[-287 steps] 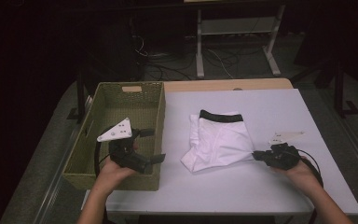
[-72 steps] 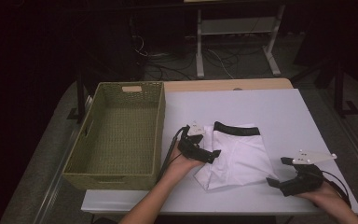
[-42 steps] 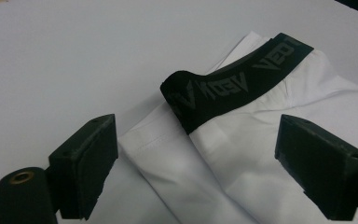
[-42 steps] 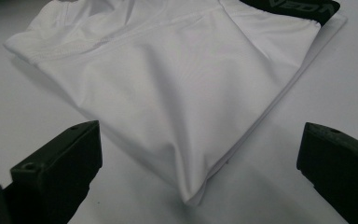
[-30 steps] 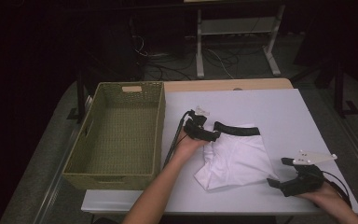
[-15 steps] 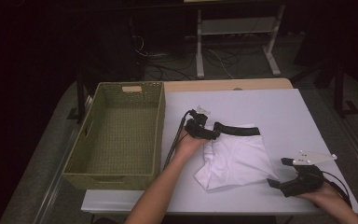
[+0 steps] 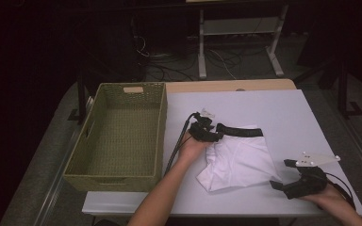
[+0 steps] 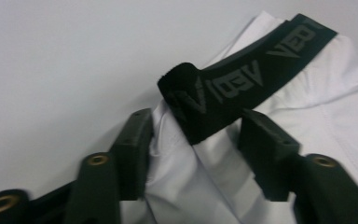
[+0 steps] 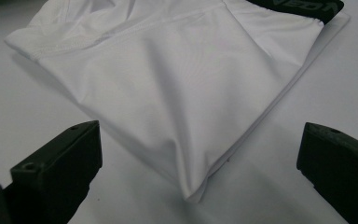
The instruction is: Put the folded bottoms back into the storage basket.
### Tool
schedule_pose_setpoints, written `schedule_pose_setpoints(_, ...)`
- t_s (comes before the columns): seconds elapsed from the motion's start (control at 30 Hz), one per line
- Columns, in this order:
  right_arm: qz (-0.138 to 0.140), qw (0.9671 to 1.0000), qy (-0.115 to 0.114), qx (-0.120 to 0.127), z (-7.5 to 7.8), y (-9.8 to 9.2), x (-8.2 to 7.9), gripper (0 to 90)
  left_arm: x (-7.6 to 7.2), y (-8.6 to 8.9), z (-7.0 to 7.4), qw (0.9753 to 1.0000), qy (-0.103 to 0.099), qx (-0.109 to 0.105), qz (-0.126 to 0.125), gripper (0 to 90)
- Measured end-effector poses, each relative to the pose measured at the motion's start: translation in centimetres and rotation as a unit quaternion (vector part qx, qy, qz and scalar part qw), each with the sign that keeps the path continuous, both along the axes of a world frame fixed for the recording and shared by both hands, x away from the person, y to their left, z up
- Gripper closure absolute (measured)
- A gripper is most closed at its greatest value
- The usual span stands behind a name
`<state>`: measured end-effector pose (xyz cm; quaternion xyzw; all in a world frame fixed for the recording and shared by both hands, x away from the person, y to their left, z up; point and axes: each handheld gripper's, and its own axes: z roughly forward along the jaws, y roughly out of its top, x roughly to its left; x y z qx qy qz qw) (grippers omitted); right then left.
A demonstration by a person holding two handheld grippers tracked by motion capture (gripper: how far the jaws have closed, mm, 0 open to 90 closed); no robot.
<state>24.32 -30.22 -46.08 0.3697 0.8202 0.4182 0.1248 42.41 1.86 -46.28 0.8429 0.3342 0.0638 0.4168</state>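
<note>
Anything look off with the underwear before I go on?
The white underwear lies askew on the table, its black waistband end curled up between the left gripper jaws. The lower corner is bunched.

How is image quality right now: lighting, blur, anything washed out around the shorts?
High view: table evenly lit, surroundings nearly black, shorts slightly washed out. Left gripper view: waistband lettering readable, left claw soft, bottom-left corner blurred. Right gripper view: fabric folds sharp, right claw dark and a little out of focus; soft shadow under the fabric's edge.
</note>
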Motion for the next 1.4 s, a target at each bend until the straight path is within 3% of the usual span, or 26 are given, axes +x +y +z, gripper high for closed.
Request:
schedule_pose_setpoints(0.17,0.000,1.0000,0.000,0.000,-0.02,0.00,0.01,0.3,-0.09,-0.11,-0.01,0.9998,0.011,-0.010,-0.012,61.2)
schedule_pose_setpoints(0.43,0.003,1.0000,0.001,0.001,-0.05,0.00,-0.01,1.3,-0.17,-0.22,0.06,0.9994,0.024,-0.016,-0.019,74.0)
schedule_pose_setpoints(0.77,0.013,0.9996,0.022,-0.011,-0.22,-0.25,-0.30,20.6,-0.17,-0.26,0.08,0.9995,0.022,-0.012,-0.021,74.5)
schedule_pose_setpoints(0.97,0.018,0.9991,0.031,-0.022,-0.27,-0.31,-0.46,40.2,-0.20,-0.29,0.08,0.9995,0.021,-0.012,-0.020,74.5)
schedule_pose_setpoints(1.4,0.028,0.9990,0.023,-0.027,-0.69,0.26,-0.11,63.3,-0.18,-0.25,0.02,0.9994,0.024,-0.015,-0.017,74.7)
